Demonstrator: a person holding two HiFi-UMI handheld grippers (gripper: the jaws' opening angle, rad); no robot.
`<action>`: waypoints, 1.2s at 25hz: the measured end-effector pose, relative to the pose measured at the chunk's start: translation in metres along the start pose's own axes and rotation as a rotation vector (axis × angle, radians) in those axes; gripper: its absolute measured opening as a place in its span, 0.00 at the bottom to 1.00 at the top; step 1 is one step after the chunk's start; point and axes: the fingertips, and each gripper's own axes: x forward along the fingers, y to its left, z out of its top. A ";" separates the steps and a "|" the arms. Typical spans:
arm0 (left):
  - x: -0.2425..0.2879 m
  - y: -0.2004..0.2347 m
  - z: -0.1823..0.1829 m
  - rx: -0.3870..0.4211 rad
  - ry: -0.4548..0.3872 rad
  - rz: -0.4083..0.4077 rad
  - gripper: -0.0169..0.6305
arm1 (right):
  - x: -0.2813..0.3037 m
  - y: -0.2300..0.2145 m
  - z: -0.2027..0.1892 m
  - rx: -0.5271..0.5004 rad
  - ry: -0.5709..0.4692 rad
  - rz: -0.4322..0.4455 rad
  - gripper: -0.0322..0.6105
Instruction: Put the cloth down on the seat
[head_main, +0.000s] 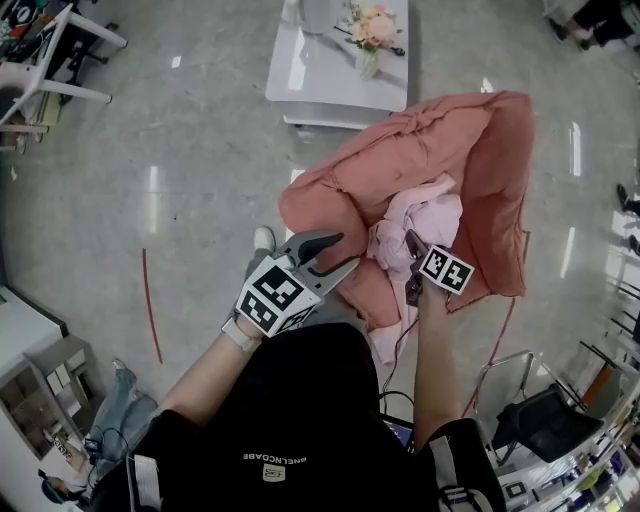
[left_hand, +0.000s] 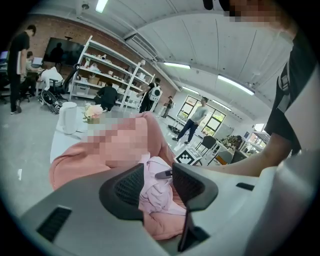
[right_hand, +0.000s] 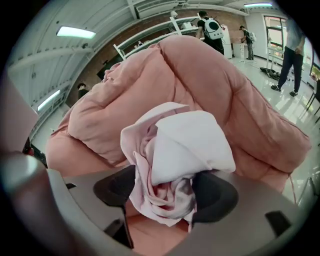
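I'm at the release. My right gripper (head_main: 410, 268) has its jaws wide apart, with the cloth (head_main: 422, 222) bunched loosely between them and resting on the seat (head_main: 485, 165). My left gripper (head_main: 341, 252) gapes empty nearby. Next I'd lift the right one clear without snagging a fold.

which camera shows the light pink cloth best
The right gripper view: the cloth fills its centre, bunched between the right gripper's open fingers. The head view shows it small on the pink seat, partly behind that gripper. The left gripper view catches only a strip between the left gripper's fingers.
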 end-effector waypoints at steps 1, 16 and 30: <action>-0.001 0.000 0.001 0.004 -0.002 -0.007 0.28 | -0.004 0.001 0.001 0.008 -0.008 -0.004 0.59; -0.044 0.009 0.034 0.093 -0.008 -0.166 0.28 | -0.081 0.073 0.027 0.055 -0.205 -0.025 0.59; -0.079 0.012 0.081 0.222 -0.007 -0.370 0.28 | -0.154 0.181 0.048 0.075 -0.442 -0.003 0.59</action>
